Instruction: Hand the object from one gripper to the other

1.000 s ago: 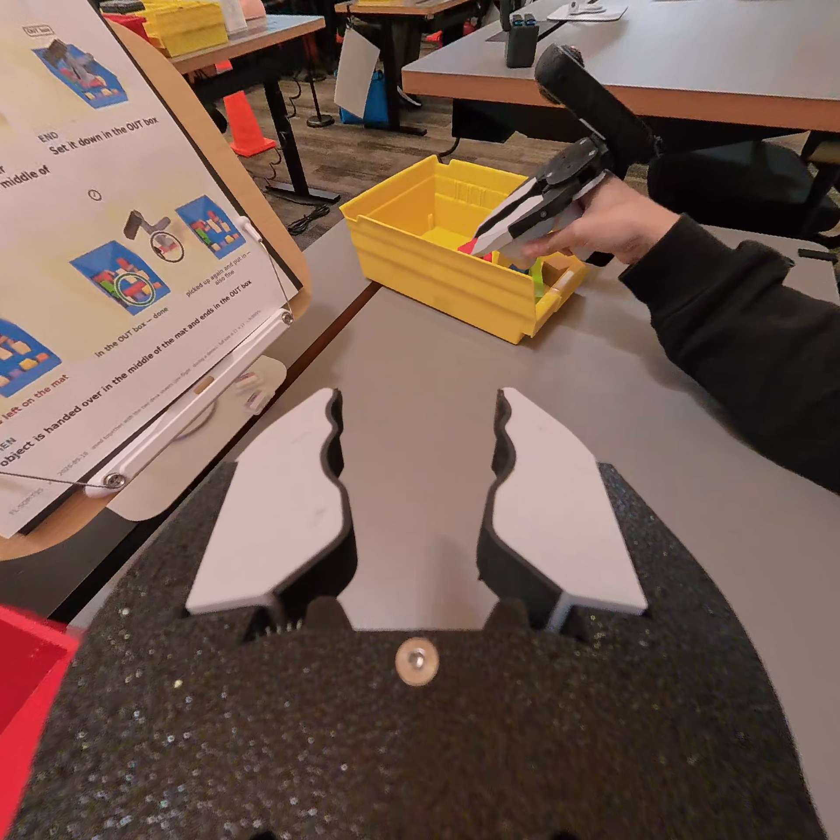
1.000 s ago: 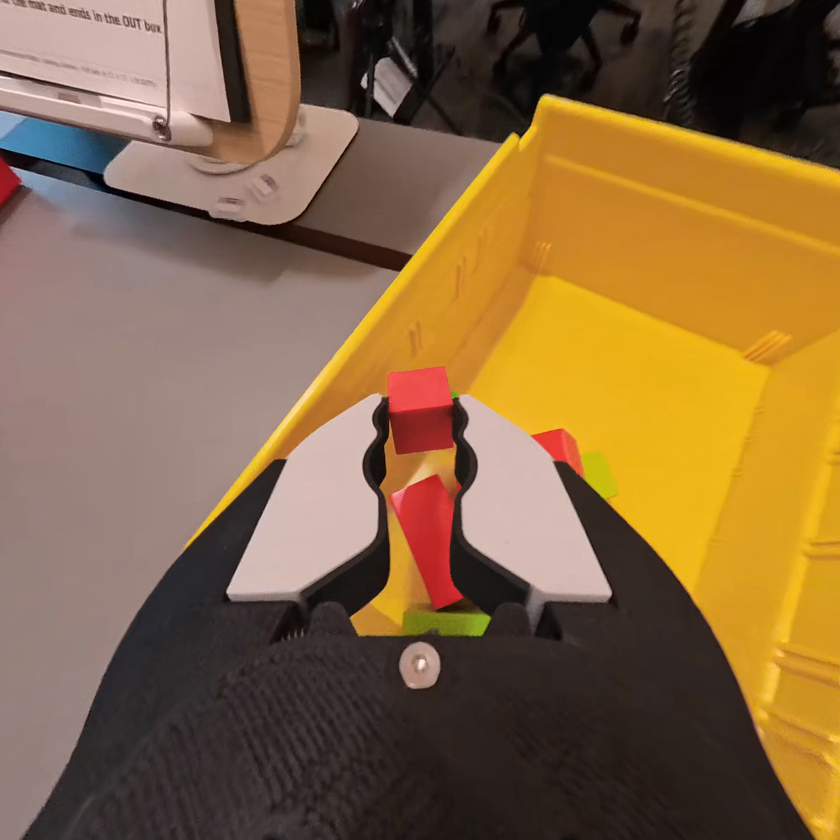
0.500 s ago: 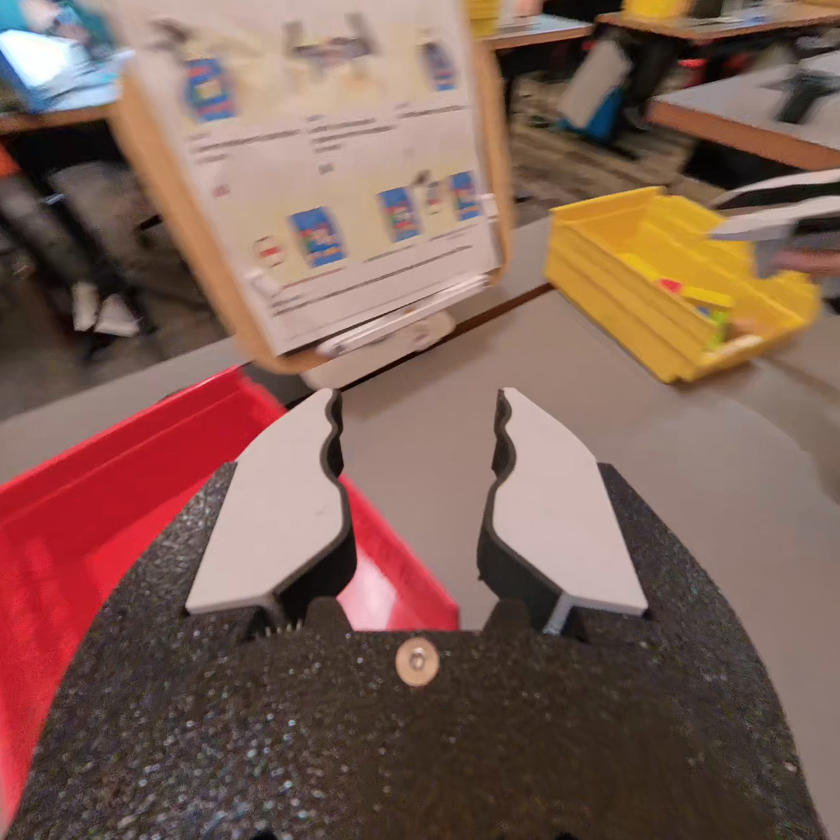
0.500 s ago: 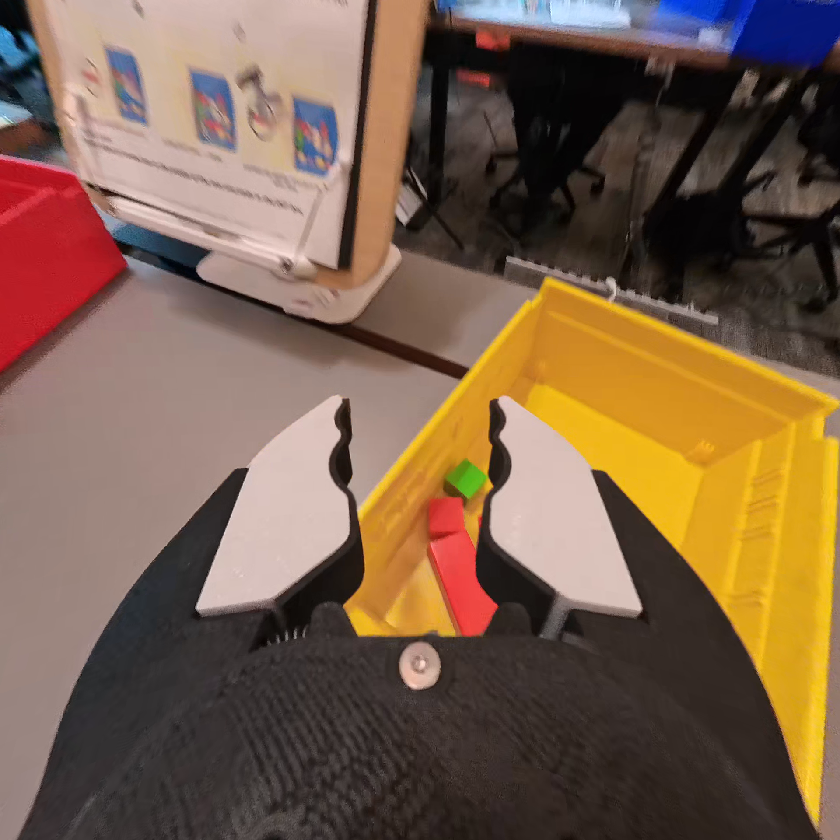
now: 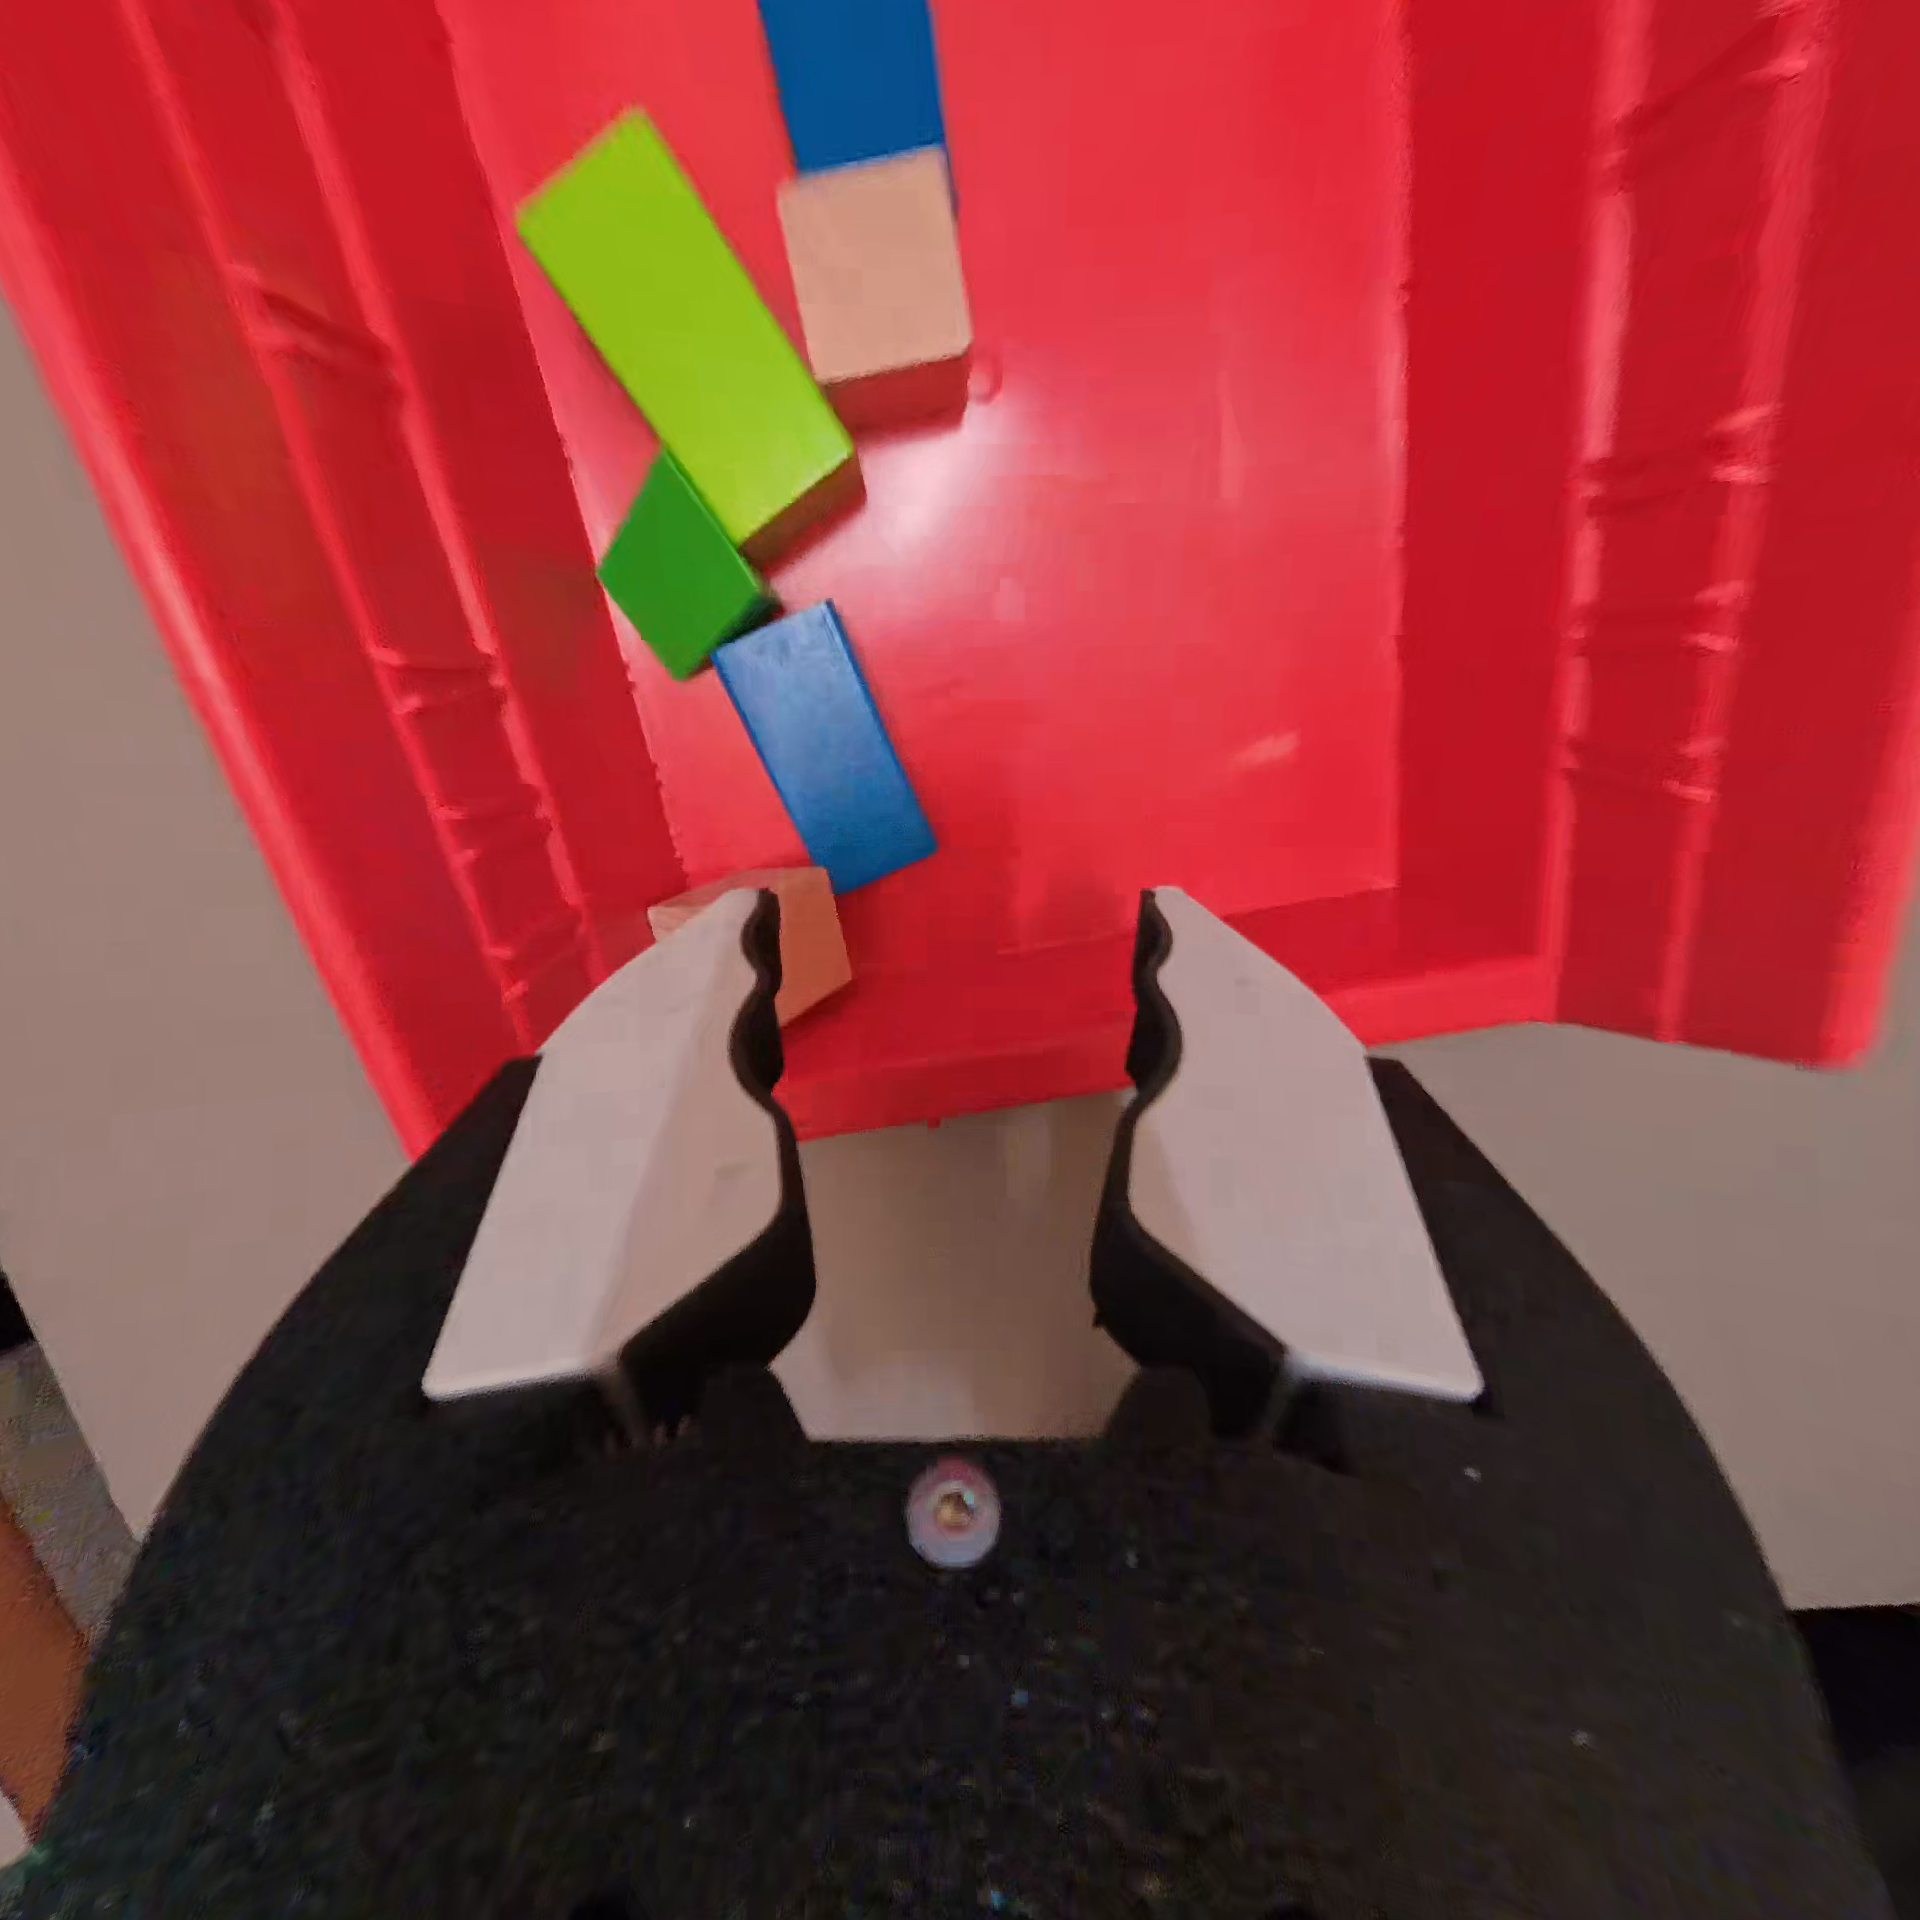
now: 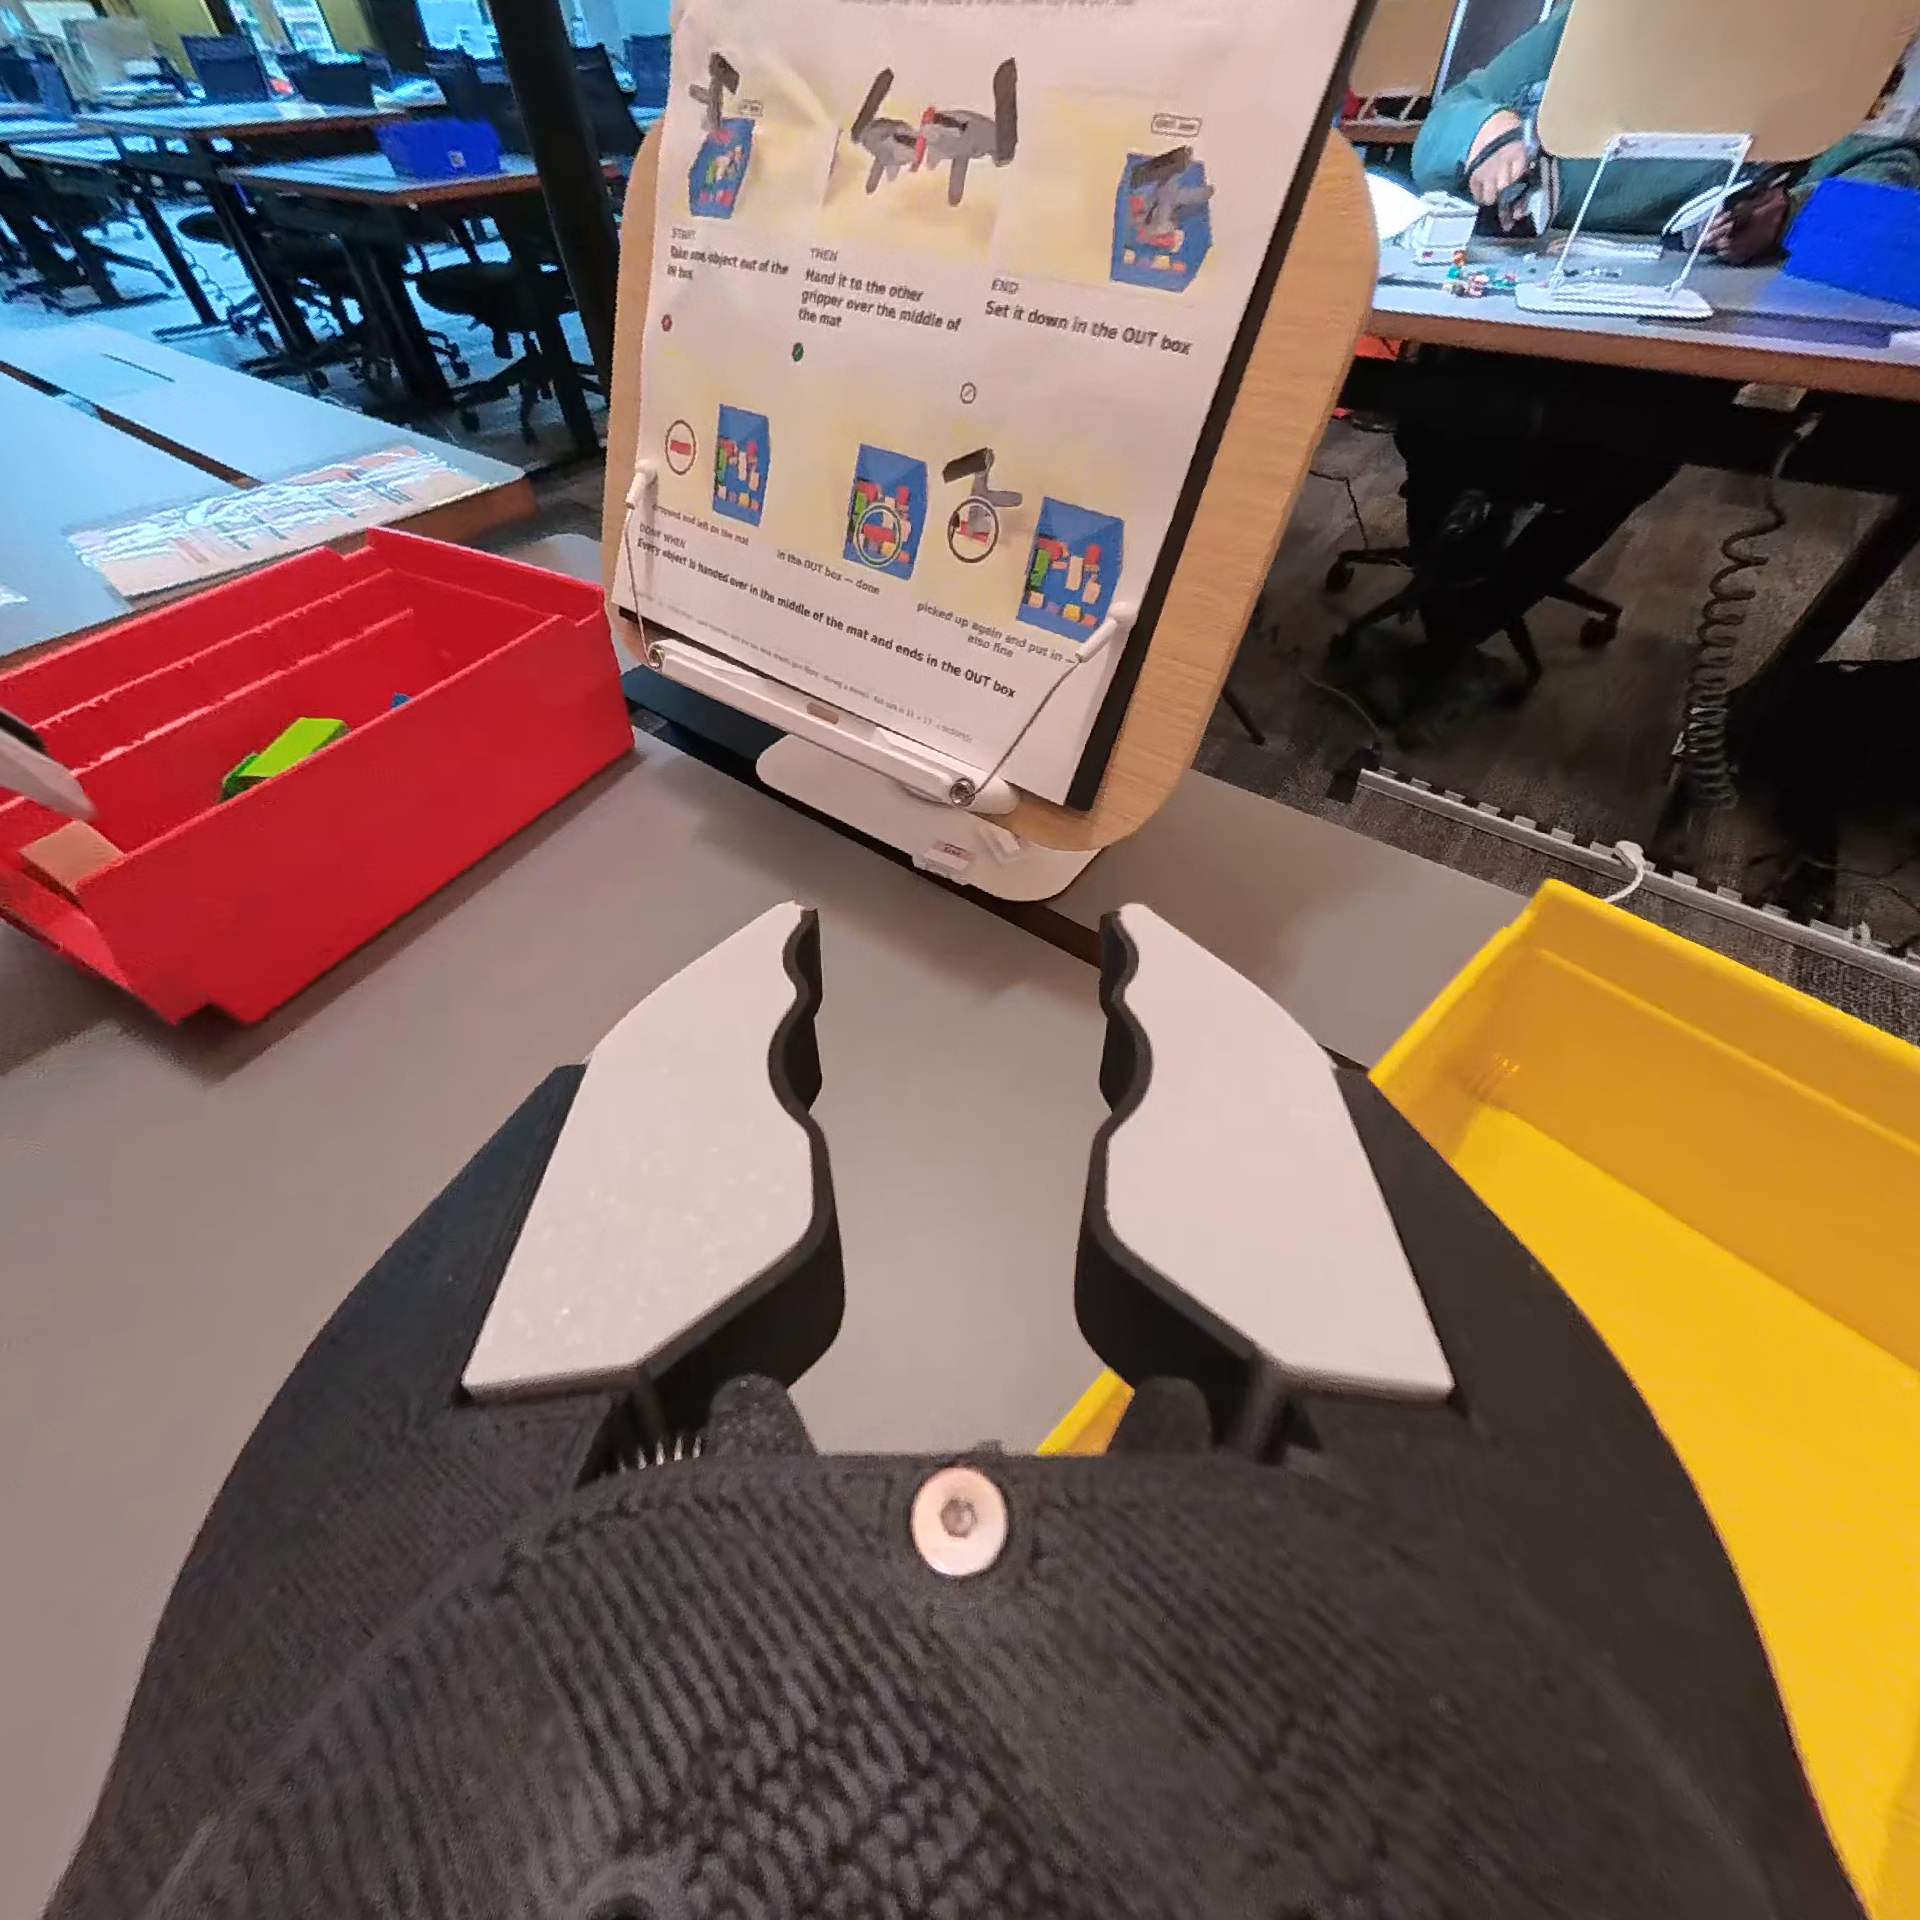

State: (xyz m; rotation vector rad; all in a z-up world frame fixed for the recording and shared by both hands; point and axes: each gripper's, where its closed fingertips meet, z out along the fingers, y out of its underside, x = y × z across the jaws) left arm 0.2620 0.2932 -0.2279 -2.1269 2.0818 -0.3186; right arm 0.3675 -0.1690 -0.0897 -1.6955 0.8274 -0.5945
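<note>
Geometry first: my left gripper (image 5: 951, 914) hangs wide open with nothing in it over the near end of the red bin (image 5: 1714, 520), and the nearest pick looks like the plain wooden cube (image 5: 816, 951), which sits at about 9 o'clock from the gap, half hidden behind the left fingertip (image 5: 717, 935). The blue block (image 5: 826, 748) lies just past it at roughly 11 o'clock, its long axis running 11-to-5, so I reckon I'd shift left or swing the wrist before closing. My right gripper (image 6: 961, 925) is also spread wide and empty over the grey table (image 6: 312, 1195) beside the yellow bin (image 6: 1662, 1143), well away from the blocks, so the left is clearly nearer.
</note>
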